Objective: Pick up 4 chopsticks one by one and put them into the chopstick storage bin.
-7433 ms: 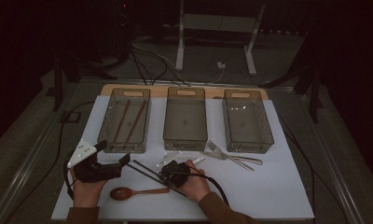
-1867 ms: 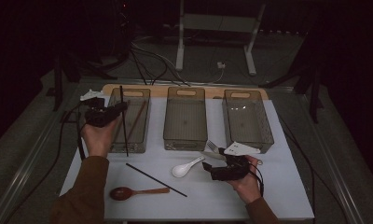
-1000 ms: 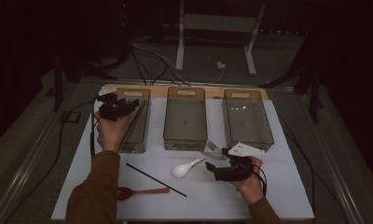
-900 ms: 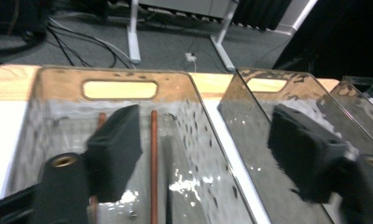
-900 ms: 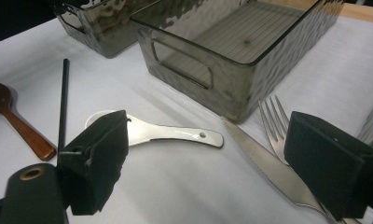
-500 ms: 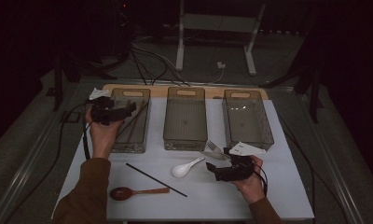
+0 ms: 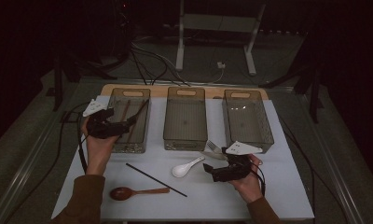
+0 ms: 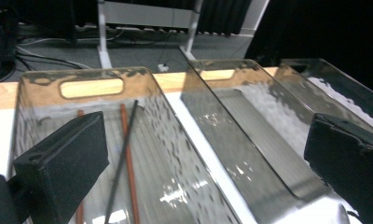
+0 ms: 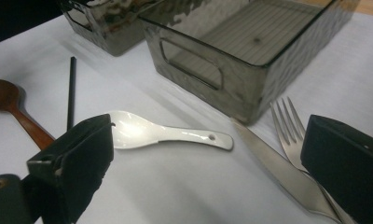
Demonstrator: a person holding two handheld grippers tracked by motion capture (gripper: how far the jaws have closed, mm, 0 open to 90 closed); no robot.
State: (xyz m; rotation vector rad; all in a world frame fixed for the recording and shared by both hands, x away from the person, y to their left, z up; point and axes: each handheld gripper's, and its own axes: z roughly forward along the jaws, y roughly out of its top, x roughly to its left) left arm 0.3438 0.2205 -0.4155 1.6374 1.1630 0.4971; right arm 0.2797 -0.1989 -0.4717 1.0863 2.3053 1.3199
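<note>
Left gripper (image 7: 128,122): jaws spread, empty, over the left bin (image 7: 128,142).
Right gripper (image 7: 211,171): jaws apart, empty, near the table's (image 7: 287,186) front edge.
White spoon (image 7: 186,167): glossy ceramic, just left of the right gripper, handle toward it; likely next.
Black chopstick (image 7: 155,179): thin, matte, diagonal at the front.
Wooden spoon (image 7: 137,192): front-left.

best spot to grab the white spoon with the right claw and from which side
Grip the white spoon by its flat handle, about midway. It lies flat on the white table with bare surface on both sides of the handle, so probably come straight down from above, the right claw turned so its jaws close across the narrow handle. The bowl is wider and curved, likely to slip.
</note>
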